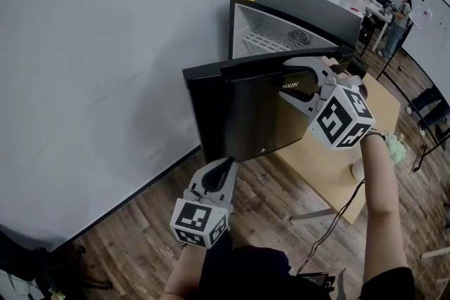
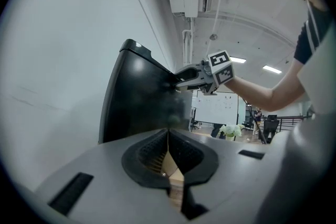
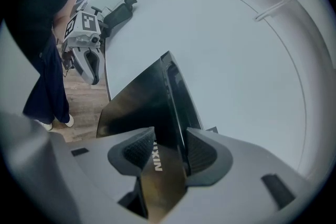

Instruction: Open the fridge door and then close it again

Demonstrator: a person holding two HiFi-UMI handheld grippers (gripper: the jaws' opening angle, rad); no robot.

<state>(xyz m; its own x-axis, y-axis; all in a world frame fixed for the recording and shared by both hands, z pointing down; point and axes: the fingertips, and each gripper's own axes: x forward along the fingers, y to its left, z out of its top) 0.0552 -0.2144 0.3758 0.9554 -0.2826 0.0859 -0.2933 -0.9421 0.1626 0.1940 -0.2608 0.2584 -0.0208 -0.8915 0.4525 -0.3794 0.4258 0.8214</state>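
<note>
A small black fridge (image 1: 295,10) stands on a wooden table with its white inside showing. Its black door (image 1: 239,109) is swung out toward the wall. My right gripper (image 1: 285,77) is shut on the door's top edge, one pad on the glossy printed front and one on the inner side, as the right gripper view (image 3: 170,136) shows on the door (image 3: 142,102). My left gripper (image 1: 226,164) hangs lower, below the door, apart from it. Its jaws (image 2: 168,134) are shut with nothing between them, pointing at the door (image 2: 142,97).
The pale wooden table (image 1: 330,165) carries the fridge, over a wood-plank floor. A plain white wall (image 1: 105,46) runs close behind the open door. A cable (image 1: 330,221) hangs below the table. A person (image 1: 401,10) stands at desks far back right, and chairs (image 1: 429,102) stand at the right.
</note>
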